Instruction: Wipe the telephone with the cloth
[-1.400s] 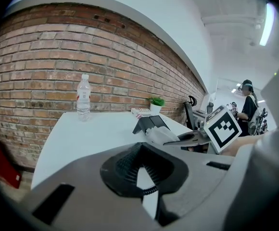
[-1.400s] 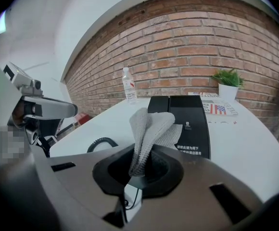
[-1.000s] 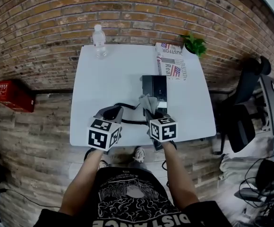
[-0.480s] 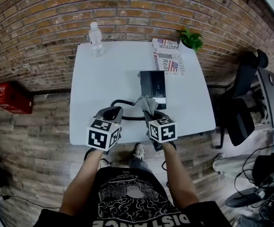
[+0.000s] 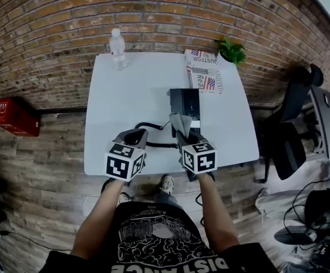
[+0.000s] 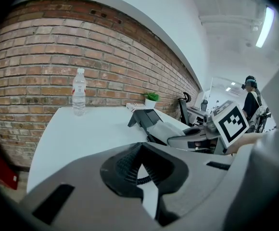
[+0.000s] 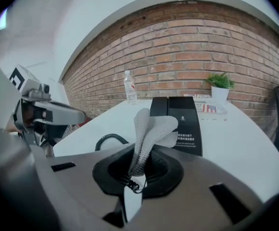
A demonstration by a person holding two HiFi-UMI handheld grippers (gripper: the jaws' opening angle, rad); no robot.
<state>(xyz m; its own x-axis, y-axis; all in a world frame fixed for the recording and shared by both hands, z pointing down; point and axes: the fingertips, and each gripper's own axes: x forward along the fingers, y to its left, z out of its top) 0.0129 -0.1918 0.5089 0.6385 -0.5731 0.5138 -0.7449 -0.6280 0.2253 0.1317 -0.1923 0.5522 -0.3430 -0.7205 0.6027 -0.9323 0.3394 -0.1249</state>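
The black telephone (image 5: 185, 103) lies on the white table (image 5: 125, 95), right of centre, with its handset resting on it and its coiled cord (image 5: 153, 136) looping out to the left. My right gripper (image 5: 184, 134) is shut on a grey cloth (image 5: 180, 121). The cloth stands up out of the jaws, just short of the telephone's near edge. In the right gripper view the cloth (image 7: 151, 129) rises in front of the telephone (image 7: 178, 121). My left gripper (image 5: 134, 136) hovers over the table's front edge, left of the cord, shut with nothing in it.
A water bottle (image 5: 118, 49) stands at the table's back left. A folded newspaper (image 5: 203, 73) and a small potted plant (image 5: 232, 51) are at the back right. A brick wall runs behind. A black office chair (image 5: 290, 135) is on the right and a red box (image 5: 14, 116) on the left.
The head view swayed slightly. Both grippers stay almost where they were, and the cloth is still in the right jaws near the telephone's front.
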